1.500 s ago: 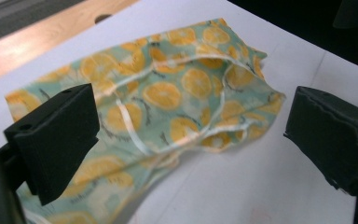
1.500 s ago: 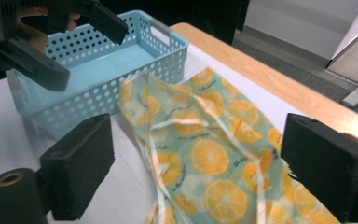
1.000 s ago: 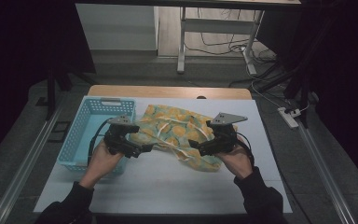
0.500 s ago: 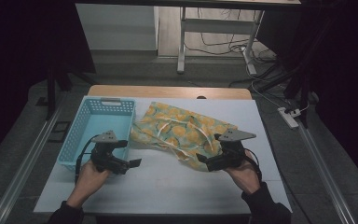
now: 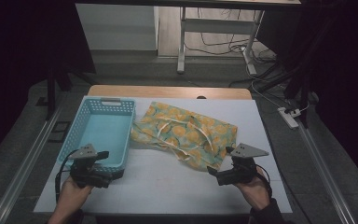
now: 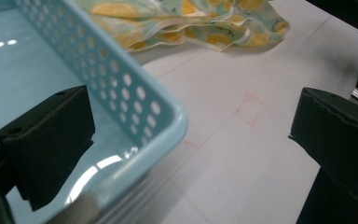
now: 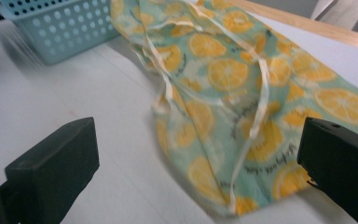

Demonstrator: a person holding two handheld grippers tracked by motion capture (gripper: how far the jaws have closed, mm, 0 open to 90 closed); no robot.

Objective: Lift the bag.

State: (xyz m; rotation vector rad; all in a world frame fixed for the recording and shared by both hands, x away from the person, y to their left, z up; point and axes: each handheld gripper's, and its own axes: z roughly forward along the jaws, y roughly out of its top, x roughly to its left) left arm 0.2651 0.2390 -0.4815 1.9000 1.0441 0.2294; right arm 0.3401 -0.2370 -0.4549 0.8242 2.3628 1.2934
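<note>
Tongs are both spread and empty, left gripper (image 5: 103,171) at the blue basket (image 5: 89,134), right gripper (image 5: 220,175) near the orange-print cloth bag (image 5: 186,133) lying flat mid-table, and I fear snagging its loose straps.

Two hands low at the near edge: left gripper (image 5: 103,164) and right gripper (image 5: 218,169) well apart, each with jaws spread wide, gripping nothing.
</note>
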